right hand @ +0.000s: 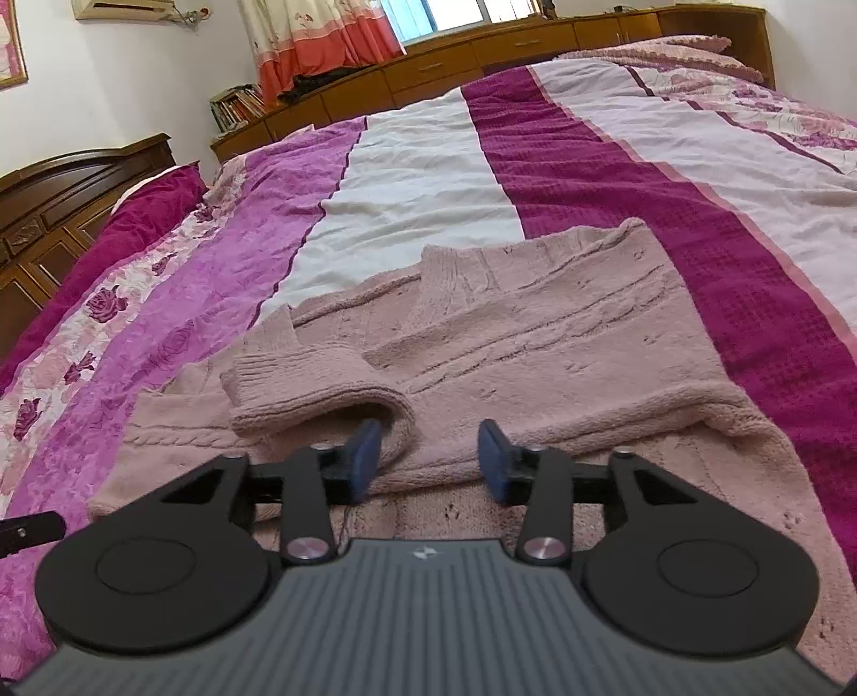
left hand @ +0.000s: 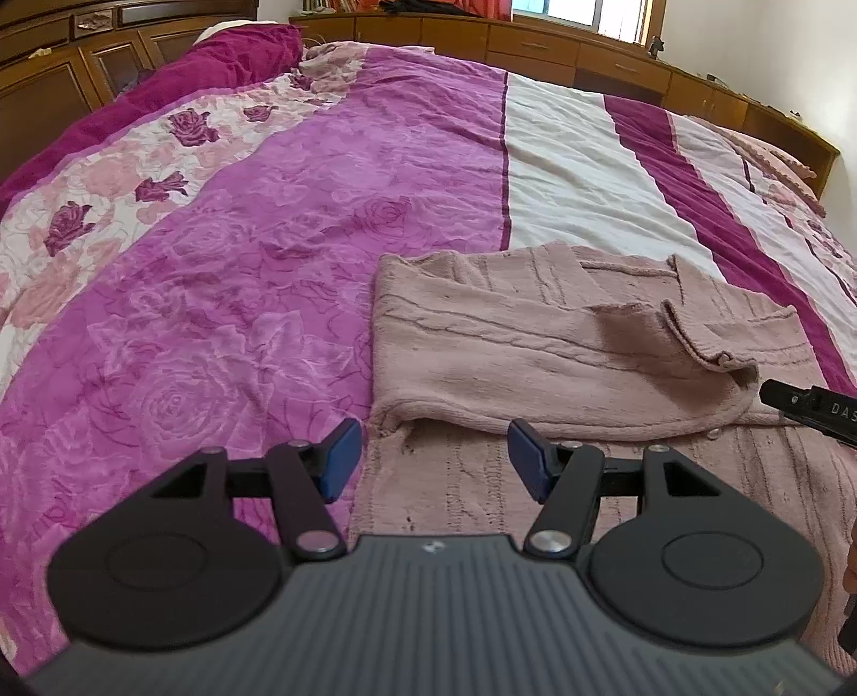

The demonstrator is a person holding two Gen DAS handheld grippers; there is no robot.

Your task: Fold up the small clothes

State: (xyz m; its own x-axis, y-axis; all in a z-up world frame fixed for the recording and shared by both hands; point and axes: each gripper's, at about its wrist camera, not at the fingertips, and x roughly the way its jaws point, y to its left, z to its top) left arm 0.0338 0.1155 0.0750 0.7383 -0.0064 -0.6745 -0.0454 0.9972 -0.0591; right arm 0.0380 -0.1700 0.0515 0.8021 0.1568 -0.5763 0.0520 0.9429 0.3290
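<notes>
A dusty-pink knitted sweater (left hand: 535, 348) lies on the bed, its sides folded over its lower part. In the right wrist view the sweater (right hand: 535, 332) shows a cuffed sleeve (right hand: 300, 385) laid across the front. My left gripper (left hand: 431, 455) stands open just above the sweater's near left edge, nothing between its blue pads. My right gripper (right hand: 431, 460) is open over the folded edge, its left pad (right hand: 364, 455) close to the sleeve's rolled end and not pressing it. The right gripper's finger (left hand: 803, 409) shows at the right edge of the left wrist view.
The bed carries a magenta floral bedspread (left hand: 241, 267) with white and dark magenta stripes (right hand: 428, 176). Wooden cabinets (left hand: 562, 48) run along the far side and a wooden headboard (right hand: 64, 214) stands at the left. A pink pillow (right hand: 669, 51) lies far right.
</notes>
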